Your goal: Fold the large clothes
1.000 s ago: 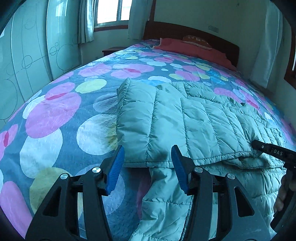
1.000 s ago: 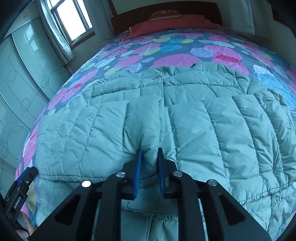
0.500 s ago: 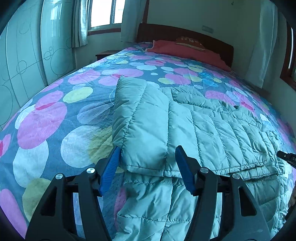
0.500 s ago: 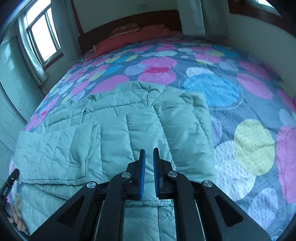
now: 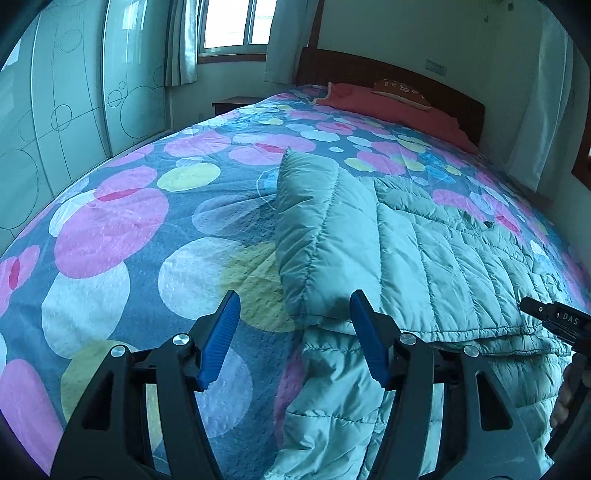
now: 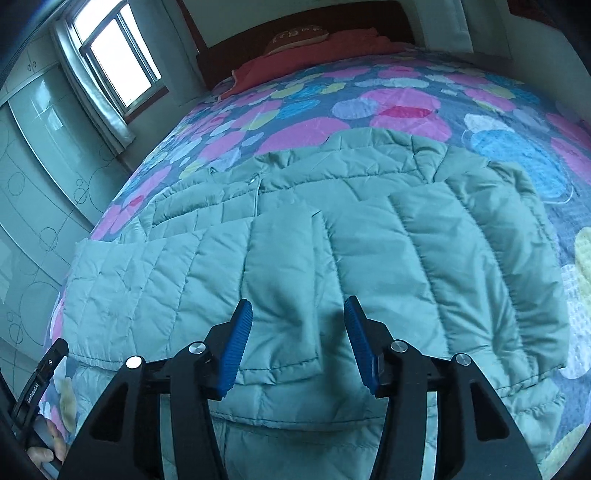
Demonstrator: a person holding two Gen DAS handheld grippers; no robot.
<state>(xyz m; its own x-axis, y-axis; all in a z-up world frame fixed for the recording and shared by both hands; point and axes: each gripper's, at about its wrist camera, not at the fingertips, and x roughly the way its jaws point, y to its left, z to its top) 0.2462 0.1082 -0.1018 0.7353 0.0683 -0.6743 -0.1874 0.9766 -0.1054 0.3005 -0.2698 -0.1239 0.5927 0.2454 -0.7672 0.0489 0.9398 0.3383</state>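
Observation:
A pale green quilted puffer jacket (image 5: 399, 243) (image 6: 332, 258) lies spread on the bed, its sides folded inward over the body. My left gripper (image 5: 295, 332) hangs open just above the jacket's near left corner; its blue pads touch nothing. In the right wrist view my right gripper (image 6: 297, 343) hovers over the jacket's lower middle, where a folded flap (image 6: 280, 295) ends. Its jaws are opening, and the flap's hem lies below the gap, unpinched. The other gripper (image 5: 554, 317) shows at the far right of the left wrist view, and at lower left in the right wrist view (image 6: 40, 384).
The bed is covered by a grey spread with large pink, white and yellow circles (image 5: 110, 229). A red pillow cover (image 5: 391, 107) and dark headboard (image 5: 454, 96) are at the far end. Wardrobe doors (image 5: 74, 110) stand along the left, with a window (image 5: 229, 22) beyond.
My right gripper let go of the jacket fold it pinched, swung right and then back over the middle, and its jaws spread. The left gripper widened slightly and shifted a little.

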